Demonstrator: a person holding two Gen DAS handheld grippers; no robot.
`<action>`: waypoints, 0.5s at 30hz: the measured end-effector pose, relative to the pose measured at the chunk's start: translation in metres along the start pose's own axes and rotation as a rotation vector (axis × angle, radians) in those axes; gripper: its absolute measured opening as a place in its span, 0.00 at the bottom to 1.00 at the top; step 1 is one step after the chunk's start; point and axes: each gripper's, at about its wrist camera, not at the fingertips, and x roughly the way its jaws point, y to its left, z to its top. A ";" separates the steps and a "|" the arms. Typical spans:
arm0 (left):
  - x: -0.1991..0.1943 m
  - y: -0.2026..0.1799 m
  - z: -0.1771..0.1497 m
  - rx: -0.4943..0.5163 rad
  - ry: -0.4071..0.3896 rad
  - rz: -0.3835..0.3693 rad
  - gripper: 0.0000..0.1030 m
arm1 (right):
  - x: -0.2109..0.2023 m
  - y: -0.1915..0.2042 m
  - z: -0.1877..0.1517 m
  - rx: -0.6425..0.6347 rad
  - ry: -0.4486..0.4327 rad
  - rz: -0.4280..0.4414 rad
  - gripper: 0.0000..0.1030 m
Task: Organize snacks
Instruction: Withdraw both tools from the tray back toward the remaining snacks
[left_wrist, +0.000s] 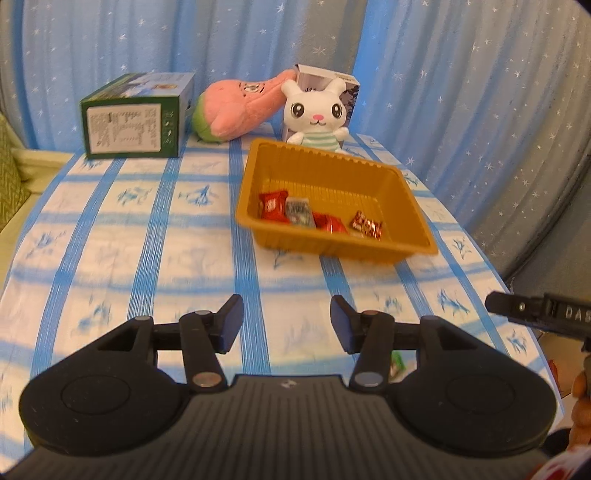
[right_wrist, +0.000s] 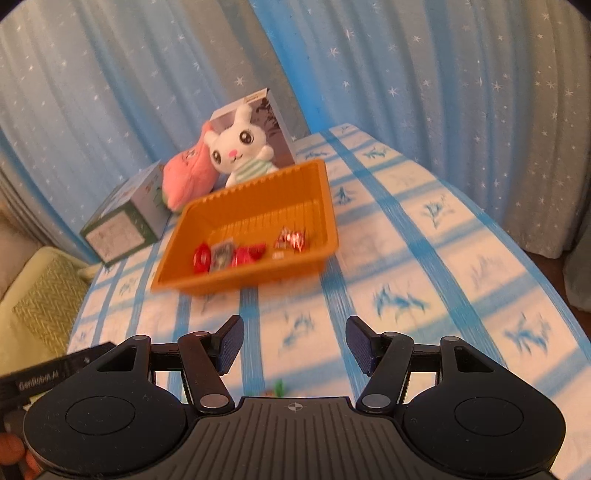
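A table under a white cloth with blue stripes (left_wrist: 147, 229) stands before pale blue star-dotted curtains (left_wrist: 461, 92), and on it an orange ribbed tray (left_wrist: 402, 195) holds several wrapped snacks (left_wrist: 273, 206) along its near wall, their labels too blurred to read. Behind the tray sit a white plush rabbit (left_wrist: 316, 112), a pink plush toy (left_wrist: 240, 107) and a green carton (left_wrist: 133, 127). The left gripper (left_wrist: 286, 326) and right gripper (right_wrist: 293, 345) both hover near the tray with fingers apart and empty; a small green scrap (right_wrist: 279, 387) is half hidden behind the right gripper's body.
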 end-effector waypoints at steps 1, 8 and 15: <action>-0.005 0.000 -0.007 -0.001 0.002 0.002 0.46 | -0.005 0.001 -0.008 -0.006 0.003 0.000 0.59; -0.032 -0.005 -0.057 0.017 0.027 0.021 0.58 | -0.033 -0.003 -0.055 -0.008 0.034 -0.022 0.59; -0.037 -0.001 -0.092 0.030 0.078 0.040 0.58 | -0.041 -0.003 -0.089 -0.041 0.081 -0.025 0.59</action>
